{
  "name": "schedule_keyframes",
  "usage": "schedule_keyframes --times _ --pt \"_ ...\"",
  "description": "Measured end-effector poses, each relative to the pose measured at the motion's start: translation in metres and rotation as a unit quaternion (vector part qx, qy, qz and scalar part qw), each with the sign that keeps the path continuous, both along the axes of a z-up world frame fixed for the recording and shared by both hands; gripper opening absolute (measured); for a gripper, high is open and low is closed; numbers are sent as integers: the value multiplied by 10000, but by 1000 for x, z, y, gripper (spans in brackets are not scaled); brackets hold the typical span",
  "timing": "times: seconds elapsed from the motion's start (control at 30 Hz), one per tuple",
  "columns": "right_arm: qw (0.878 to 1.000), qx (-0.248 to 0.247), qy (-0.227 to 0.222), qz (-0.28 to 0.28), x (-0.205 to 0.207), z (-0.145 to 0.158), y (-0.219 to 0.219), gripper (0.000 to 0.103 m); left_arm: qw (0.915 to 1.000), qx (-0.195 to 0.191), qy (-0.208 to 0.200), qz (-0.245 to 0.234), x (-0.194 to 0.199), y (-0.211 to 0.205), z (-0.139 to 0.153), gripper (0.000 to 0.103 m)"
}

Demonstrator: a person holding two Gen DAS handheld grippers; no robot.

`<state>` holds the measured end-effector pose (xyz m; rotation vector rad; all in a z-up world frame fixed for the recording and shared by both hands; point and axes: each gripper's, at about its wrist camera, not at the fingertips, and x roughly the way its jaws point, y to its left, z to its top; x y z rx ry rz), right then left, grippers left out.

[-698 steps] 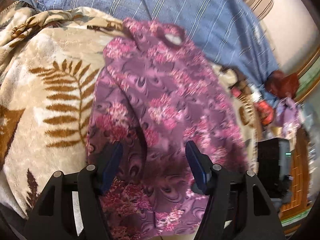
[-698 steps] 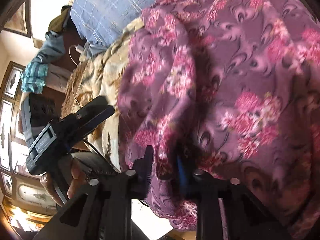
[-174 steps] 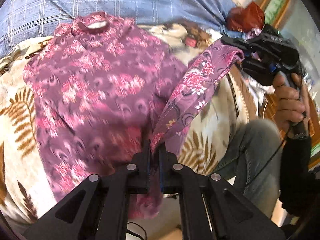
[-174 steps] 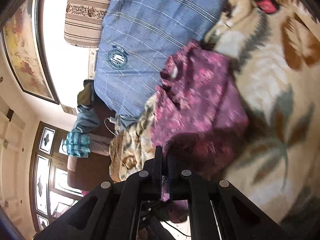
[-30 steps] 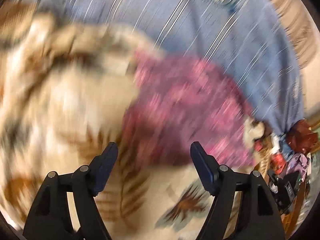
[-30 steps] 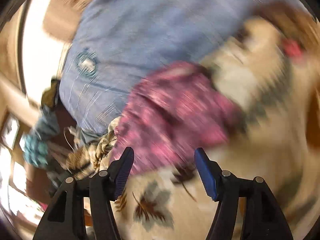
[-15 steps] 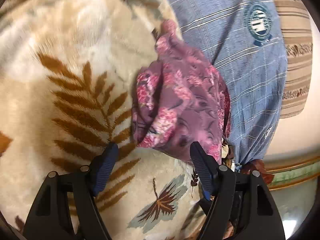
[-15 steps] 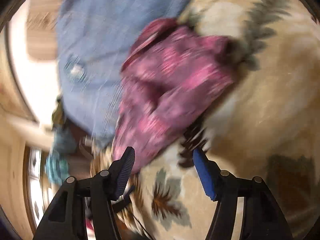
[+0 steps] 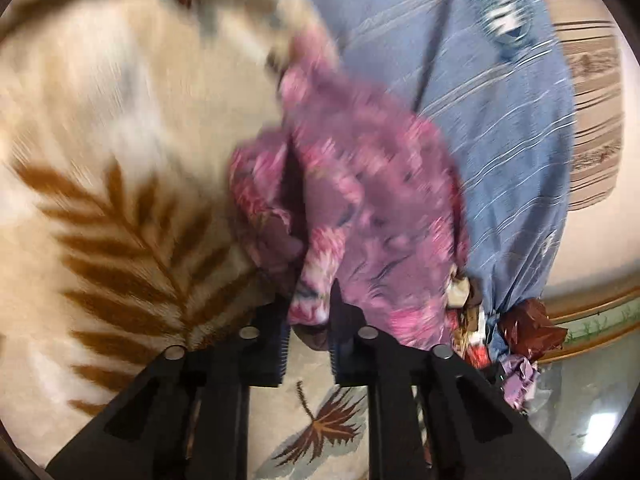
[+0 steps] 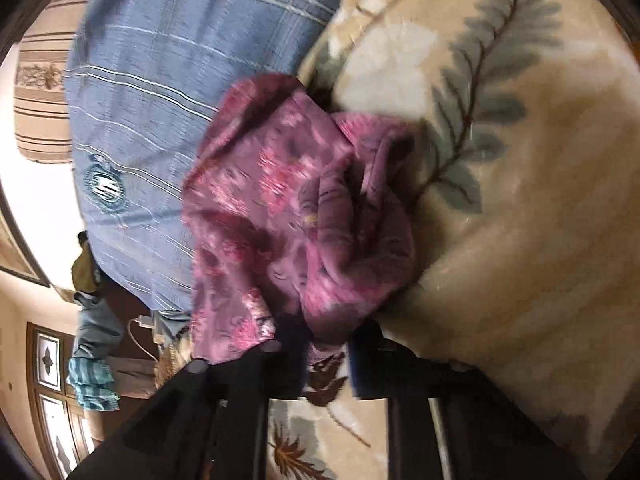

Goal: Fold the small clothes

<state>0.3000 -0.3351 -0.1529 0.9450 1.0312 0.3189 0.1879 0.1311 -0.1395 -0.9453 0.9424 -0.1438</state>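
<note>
- On the leaf-patterned blanket point(image 9: 100, 128), beside the blue pillow point(image 10: 168, 52), the purple floral garment point(image 9: 360, 200) lies bunched, half-folded.
- Left gripper point(image 9: 308, 320): jaws just closed, pinching its near edge, likely to lift.
- Right gripper point(image 10: 326, 344): likewise nipped onto the hem.

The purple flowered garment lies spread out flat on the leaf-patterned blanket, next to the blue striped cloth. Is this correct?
Not flat: the left wrist view shows the purple flowered garment bunched into a folded bundle. It does lie on the leaf-patterned blanket, next to the blue striped cloth.
</note>
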Motion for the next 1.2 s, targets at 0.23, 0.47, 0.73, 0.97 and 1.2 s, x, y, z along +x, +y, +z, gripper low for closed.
schedule_keyframes --times 0.23,0.47,0.73,0.97,1.2 --pt "9987 -339 -308 207 -78 65 -8 10 9953 527 -811 -21 -86 3 77 8" --pt "9949 -414 790 481 -178 -14 -15 8 9959 156 886 -14 -130 24 -34 9" --pt "9982 -100 313 498 -176 12 -31 12 9934 1109 289 68 -130 18 3 16" --pt "9989 170 443 -59 -184 5 -55 38 9935 926 565 340 -132 40 -15 29" --pt "9977 -575 351 31 -181 11 -48 15 9952 825 502 137 -123 19 -16 20"
